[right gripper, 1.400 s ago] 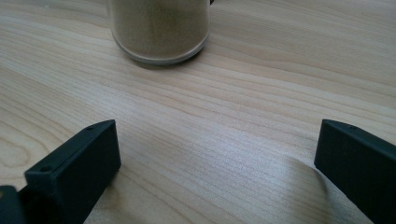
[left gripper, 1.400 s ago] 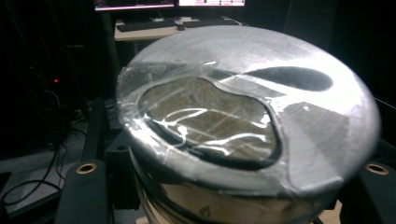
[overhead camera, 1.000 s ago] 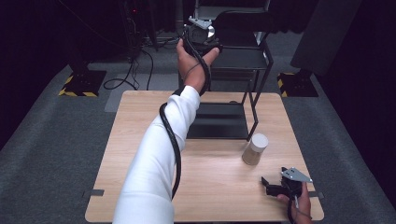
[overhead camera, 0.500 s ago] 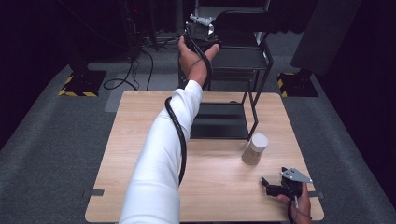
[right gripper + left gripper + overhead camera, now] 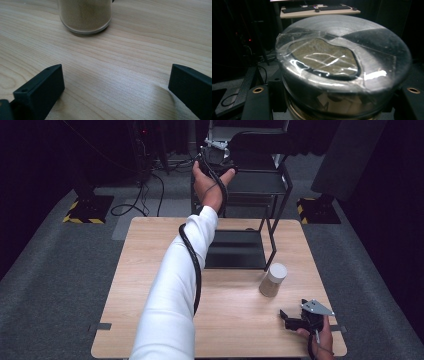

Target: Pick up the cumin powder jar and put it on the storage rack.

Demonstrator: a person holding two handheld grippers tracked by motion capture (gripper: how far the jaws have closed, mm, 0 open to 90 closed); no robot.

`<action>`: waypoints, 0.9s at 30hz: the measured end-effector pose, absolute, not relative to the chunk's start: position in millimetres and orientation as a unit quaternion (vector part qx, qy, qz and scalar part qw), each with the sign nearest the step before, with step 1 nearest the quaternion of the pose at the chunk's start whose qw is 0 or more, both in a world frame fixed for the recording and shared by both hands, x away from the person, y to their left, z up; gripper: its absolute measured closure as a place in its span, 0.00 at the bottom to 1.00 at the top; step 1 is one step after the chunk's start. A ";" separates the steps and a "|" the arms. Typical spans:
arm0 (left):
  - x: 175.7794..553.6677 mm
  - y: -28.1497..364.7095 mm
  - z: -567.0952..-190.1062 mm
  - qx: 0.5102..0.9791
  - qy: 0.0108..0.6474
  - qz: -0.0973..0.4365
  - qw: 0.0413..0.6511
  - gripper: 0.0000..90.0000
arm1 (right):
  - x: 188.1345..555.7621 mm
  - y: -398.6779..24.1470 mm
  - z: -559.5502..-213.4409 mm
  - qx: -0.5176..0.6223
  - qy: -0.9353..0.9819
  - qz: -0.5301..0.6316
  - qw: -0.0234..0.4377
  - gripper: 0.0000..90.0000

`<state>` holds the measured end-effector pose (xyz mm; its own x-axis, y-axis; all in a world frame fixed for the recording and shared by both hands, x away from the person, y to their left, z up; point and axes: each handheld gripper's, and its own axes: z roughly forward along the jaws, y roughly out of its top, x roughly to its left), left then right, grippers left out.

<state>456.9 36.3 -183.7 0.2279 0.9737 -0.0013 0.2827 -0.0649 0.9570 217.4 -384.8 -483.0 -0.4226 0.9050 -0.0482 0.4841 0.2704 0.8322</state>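
High view overhead, facing forward; right gripper view low, near jar [image 5: 273, 279] [image 5: 85, 15] (shared).

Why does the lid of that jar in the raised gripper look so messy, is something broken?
The jar clamped in the left gripper has crinkled clear tape stuck across its grey lid, covering an irregular hole. It looks like a rough patch. The other jar stands upright on the table, nothing spilled.

Pale matt wood-grain tabletop [image 5: 150, 285], glossy clear-walled jar [image 5: 273, 280] of tan powder, dull grey lid [image 5: 367, 42] under shiny crinkled tape, matt black plastic hand-held gripper [image 5: 116, 90]
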 end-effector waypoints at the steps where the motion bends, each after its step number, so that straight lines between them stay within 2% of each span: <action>1: 456.9 35.6 -183.4 0.628 0.502 0.370 0.465 0.35 | 217.2 -384.6 -483.1 0.463 0.749 0.387 0.272 0.00; 3: 455.9 34.3 -184.8 0.624 0.502 0.376 0.466 0.34 | 217.2 -384.6 -483.0 0.463 0.749 0.387 0.273 0.00; 12: 444.9 30.3 -178.2 0.611 0.497 0.411 0.458 0.11 | 216.9 -384.3 -483.2 0.462 0.750 0.387 0.274 0.00; 17: 435.0 34.8 -174.3 0.606 0.491 0.422 0.462 0.03 | 216.7 -384.2 -483.2 0.462 0.750 0.386 0.274 0.00; 27: 405.0 46.7 -167.4 0.606 0.480 0.432 0.466 0.00 | 216.4 -383.9 -483.3 0.462 0.750 0.386 0.275 0.00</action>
